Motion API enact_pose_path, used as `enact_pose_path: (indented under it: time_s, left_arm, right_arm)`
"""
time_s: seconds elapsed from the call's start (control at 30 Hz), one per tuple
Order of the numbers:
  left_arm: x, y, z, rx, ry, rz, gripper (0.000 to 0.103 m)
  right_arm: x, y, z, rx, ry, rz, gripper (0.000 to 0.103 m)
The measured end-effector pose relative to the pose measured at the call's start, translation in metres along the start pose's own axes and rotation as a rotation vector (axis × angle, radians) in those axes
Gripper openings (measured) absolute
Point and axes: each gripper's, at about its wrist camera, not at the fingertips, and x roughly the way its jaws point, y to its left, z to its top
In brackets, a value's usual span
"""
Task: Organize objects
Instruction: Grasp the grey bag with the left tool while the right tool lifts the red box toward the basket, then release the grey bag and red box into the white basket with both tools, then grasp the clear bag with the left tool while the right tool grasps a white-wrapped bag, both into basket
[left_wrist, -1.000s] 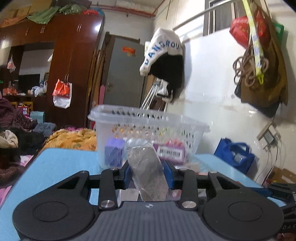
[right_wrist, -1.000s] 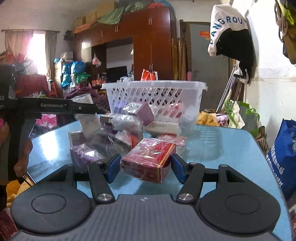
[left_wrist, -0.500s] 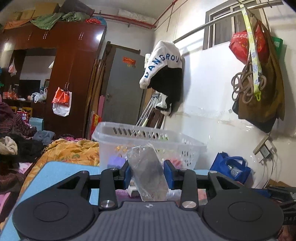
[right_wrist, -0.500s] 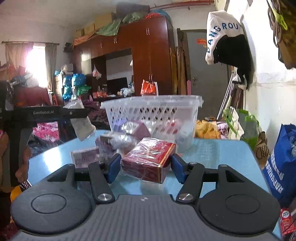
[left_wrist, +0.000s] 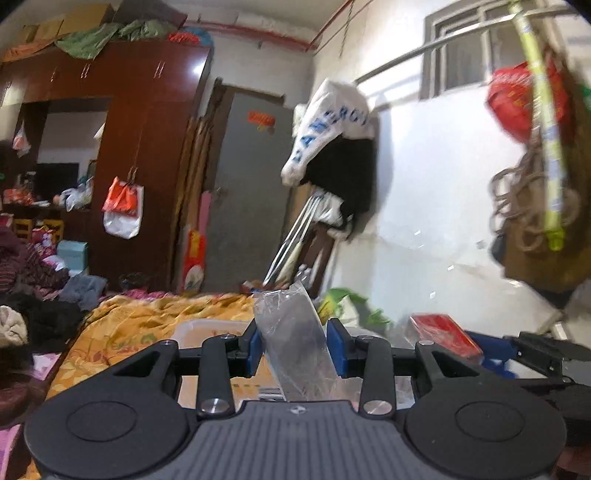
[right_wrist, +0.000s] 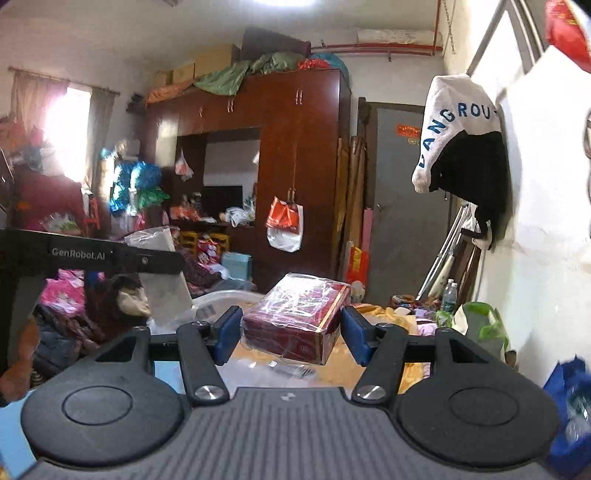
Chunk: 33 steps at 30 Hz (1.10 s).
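My left gripper (left_wrist: 295, 347) is shut on a clear plastic packet (left_wrist: 295, 339) with a grey item inside, held upright in the air. My right gripper (right_wrist: 291, 328) is shut on a dark red box wrapped in clear film (right_wrist: 295, 317). Both are raised above the white plastic basket (left_wrist: 210, 330), whose rim shows just below the left fingers and behind the right fingers (right_wrist: 221, 295). The red box also shows at the right of the left wrist view (left_wrist: 443, 332). The left gripper with its packet shows at the left of the right wrist view (right_wrist: 162, 273).
A white wall (left_wrist: 436, 221) with hanging bags and a jacket (left_wrist: 332, 147) stands close on the right. A dark wooden wardrobe (right_wrist: 295, 166) and a grey door (left_wrist: 251, 192) are at the back. An orange blanket (left_wrist: 147, 325) lies beyond the basket. A blue bag (right_wrist: 569, 398) sits low right.
Both grippers have risen and moved toward the basket with their loads. The basket has dropped from the middle of each view to below the fingers. The table has left both views.
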Motion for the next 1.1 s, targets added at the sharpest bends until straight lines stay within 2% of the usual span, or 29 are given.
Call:
enact_pose_path:
  time_s: [0.13,0.23,0.27,0.3,0.33,0.37,0.43,0.57,0.67,0.77,0.83,0.9,1.0,1.07,1.1]
  left_arm:
    - [0.031,0.003,0.001,0.006,0.048,0.062,0.041]
    - [0.043,0.009,-0.002,0.003,0.049,0.058,0.043]
    - [0.046,0.009,-0.004,0.017,0.04,0.062,0.058]
    - [0.05,0.01,-0.006,0.03,0.038,0.074,0.072]
    - [0.054,0.011,-0.008,0.04,0.044,0.091,0.091]
    - [0.055,0.013,-0.011,0.047,0.052,0.1,0.091]
    - [0.046,0.017,-0.019,0.042,0.059,0.078,0.091]
    - [-0.009,0.027,-0.046,0.029,0.023,0.035,0.091]
    - [-0.055,0.028,-0.079,0.05,0.012,0.01,0.091]
    - [-0.082,0.029,-0.107,0.056,0.012,0.042,0.091]
    - [-0.08,0.03,-0.118,0.046,0.066,0.043,0.091]
    - [-0.073,0.027,-0.128,0.058,0.136,0.039,0.091]
    - [-0.065,0.022,-0.138,0.091,0.196,0.065,0.089]
    - [-0.06,0.022,-0.142,0.091,0.221,0.065,0.084]
    - [-0.06,0.023,-0.143,0.088,0.228,0.062,0.083]
  right_arm:
    - [0.028,-0.002,-0.002,-0.003,0.042,0.013,0.061]
    - [0.032,-0.004,-0.008,-0.011,0.039,0.01,0.063]
    - [0.033,-0.003,-0.01,-0.01,0.035,0.014,0.065]
    - [0.034,-0.003,-0.011,-0.008,0.039,0.01,0.082]
    - [0.033,-0.001,-0.012,-0.008,0.039,-0.015,0.1]
    - [0.029,0.002,-0.014,-0.02,0.029,-0.05,0.103]
    - [0.013,0.008,-0.021,-0.044,0.011,-0.085,0.103]
    - [-0.035,0.007,-0.054,0.036,-0.008,-0.081,0.103]
    - [-0.069,0.007,-0.093,0.098,0.061,-0.026,0.103]
    - [-0.084,0.006,-0.122,0.126,0.157,-0.007,0.103]
    - [-0.086,0.004,-0.129,0.165,0.222,-0.019,0.103]
    - [-0.086,0.004,-0.129,0.164,0.234,0.006,0.103]
    - [-0.082,0.006,-0.131,0.152,0.265,0.001,0.103]
    - [-0.077,0.004,-0.137,0.147,0.286,-0.002,0.098]
    - [-0.074,0.003,-0.139,0.154,0.308,0.005,0.09]
